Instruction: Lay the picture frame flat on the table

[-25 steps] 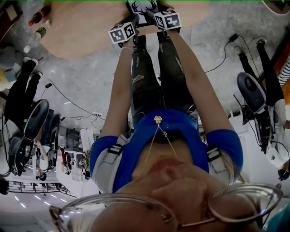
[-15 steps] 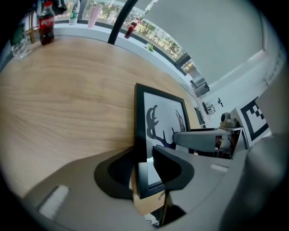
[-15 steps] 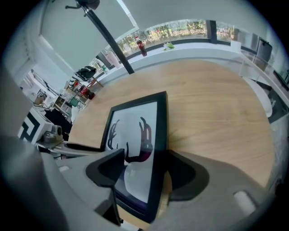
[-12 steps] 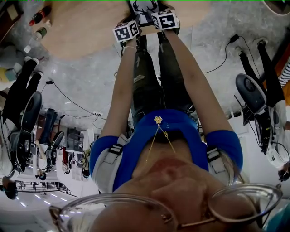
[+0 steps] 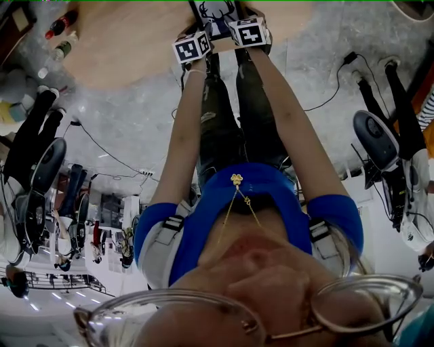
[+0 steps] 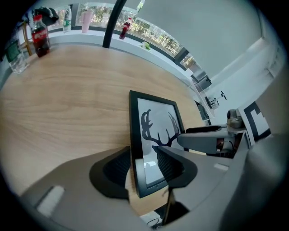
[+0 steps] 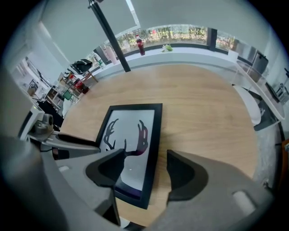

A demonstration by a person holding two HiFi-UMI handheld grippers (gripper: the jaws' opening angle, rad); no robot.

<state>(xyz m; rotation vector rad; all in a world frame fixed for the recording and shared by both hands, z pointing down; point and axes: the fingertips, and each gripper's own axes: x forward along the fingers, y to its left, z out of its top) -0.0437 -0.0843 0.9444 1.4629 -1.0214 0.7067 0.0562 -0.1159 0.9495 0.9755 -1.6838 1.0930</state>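
Note:
The black picture frame (image 6: pixel 156 131) with a deer-antler print lies flat on the round wooden table (image 5: pixel 129 47), close to its near edge. My left gripper (image 6: pixel 142 168) straddles the frame's left rail, and its jaws have just been opening; its pads stand apart from the rail, with wood showing between. My right gripper (image 7: pixel 145 173) straddles the frame's (image 7: pixel 133 144) right rail, jaws also just opened wide, pads clear of it. In the head view the frame (image 5: pixel 215 12) shows just beyond both marker cubes.
A cola bottle (image 6: pixel 39 34) and a glass (image 6: pixel 18 63) stand at the table's far left. A red bottle (image 7: pixel 139 45) and a black pole (image 7: pixel 110 34) are at the far rim. People (image 5: pixel 37 156) and cables (image 5: pixel 102 149) surround the table on the floor.
In the head view the left gripper's marker cube has tilted a little toward the right one. The frame and the right cube stay where they were.

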